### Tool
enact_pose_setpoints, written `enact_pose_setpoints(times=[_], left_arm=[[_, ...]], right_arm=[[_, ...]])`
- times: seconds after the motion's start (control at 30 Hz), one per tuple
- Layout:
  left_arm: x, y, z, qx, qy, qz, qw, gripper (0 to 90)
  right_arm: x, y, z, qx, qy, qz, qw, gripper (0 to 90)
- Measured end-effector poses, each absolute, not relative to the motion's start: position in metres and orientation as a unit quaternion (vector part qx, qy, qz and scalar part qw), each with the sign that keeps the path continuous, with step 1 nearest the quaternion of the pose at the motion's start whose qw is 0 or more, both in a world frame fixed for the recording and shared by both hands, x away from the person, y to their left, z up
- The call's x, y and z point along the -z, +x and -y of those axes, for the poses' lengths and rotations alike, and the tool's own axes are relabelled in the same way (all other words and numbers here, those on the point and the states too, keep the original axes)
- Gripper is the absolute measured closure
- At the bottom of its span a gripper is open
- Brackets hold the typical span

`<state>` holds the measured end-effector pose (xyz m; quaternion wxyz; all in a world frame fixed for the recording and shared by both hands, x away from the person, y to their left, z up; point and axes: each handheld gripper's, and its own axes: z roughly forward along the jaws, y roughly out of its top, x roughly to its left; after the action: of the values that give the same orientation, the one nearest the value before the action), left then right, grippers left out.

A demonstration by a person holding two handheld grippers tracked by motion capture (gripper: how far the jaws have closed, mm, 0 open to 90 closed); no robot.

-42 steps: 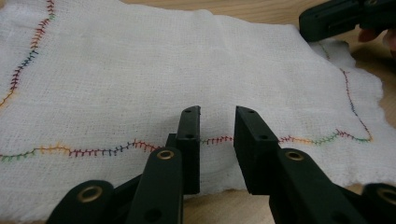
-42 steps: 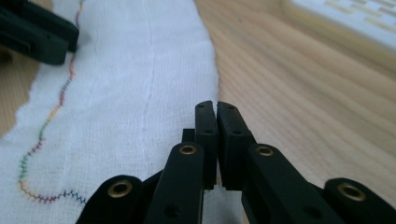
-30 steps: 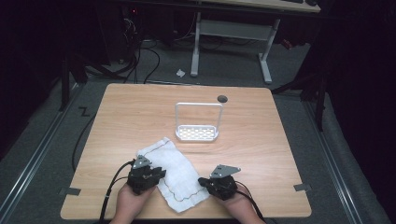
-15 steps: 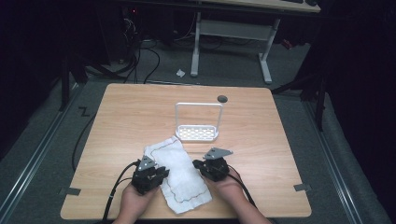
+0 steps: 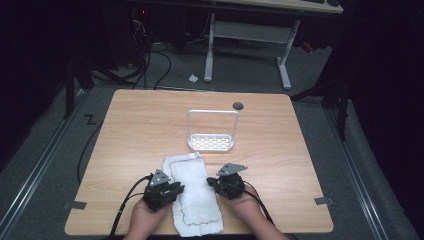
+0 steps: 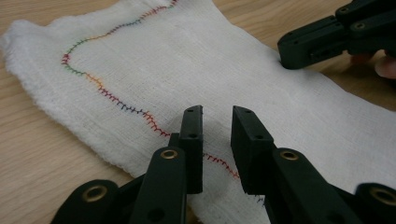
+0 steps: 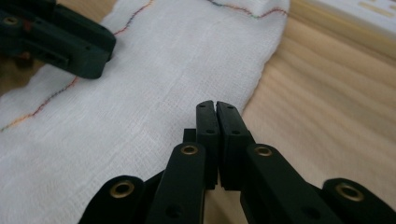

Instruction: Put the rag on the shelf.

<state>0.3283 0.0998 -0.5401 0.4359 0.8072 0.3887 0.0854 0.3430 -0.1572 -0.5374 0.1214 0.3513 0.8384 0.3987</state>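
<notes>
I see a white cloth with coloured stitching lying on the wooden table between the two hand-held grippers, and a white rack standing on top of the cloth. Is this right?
Not quite. The white rack does not stand on the white cloth; it stands on the bare wooden table, just beyond the cloth's far end. The high view shows this. The rest holds: the cloth lies between the left hand-held gripper and the right hand-held gripper.

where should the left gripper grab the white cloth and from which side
Best on the long stitched edge of the white cloth nearest the left gripper, coming in low from that side: it lies flat, so only a thin edge offers a pinch.
</notes>
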Motion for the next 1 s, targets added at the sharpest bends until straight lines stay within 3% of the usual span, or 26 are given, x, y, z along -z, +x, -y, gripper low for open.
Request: enact_pose_setpoints(times=[0.13, 0.3, 0.37, 0.53, 0.73, 0.93, 1.0], left_arm=[[0.541, 0.323, -0.085, -0.064, 0.817, -0.366, 0.442, 73.7], [0.54, 0.316, -0.066, -0.078, 0.836, -0.325, 0.435, 72.8], [0.54, 0.317, -0.067, -0.068, 0.836, -0.326, 0.437, 72.0], [0.533, 0.326, -0.083, -0.105, 0.816, -0.351, 0.446, 56.6], [0.533, 0.355, -0.098, -0.133, 0.787, -0.402, 0.448, 45.9], [0.538, 0.386, -0.09, -0.126, 0.783, -0.423, 0.438, 44.6], [0.538, 0.391, -0.086, -0.14, 0.788, -0.421, 0.427, 51.6]], right_arm=[[0.536, 0.32, 0.172, -0.388, 0.349, -0.842, 0.134, 88.8], [0.537, 0.301, 0.196, -0.396, 0.37, -0.831, 0.127, 88.5], [0.537, 0.299, 0.199, -0.399, 0.372, -0.829, 0.126, 84.9], [0.53, 0.309, 0.208, -0.428, 0.393, -0.804, 0.131, 74.7], [0.531, 0.324, 0.217, -0.429, 0.407, -0.796, 0.127, 67.4], [0.527, 0.33, 0.22, -0.436, 0.409, -0.787, 0.152, 62.7], [0.526, 0.329, 0.221, -0.443, 0.39, -0.788, 0.177, 62.7]])
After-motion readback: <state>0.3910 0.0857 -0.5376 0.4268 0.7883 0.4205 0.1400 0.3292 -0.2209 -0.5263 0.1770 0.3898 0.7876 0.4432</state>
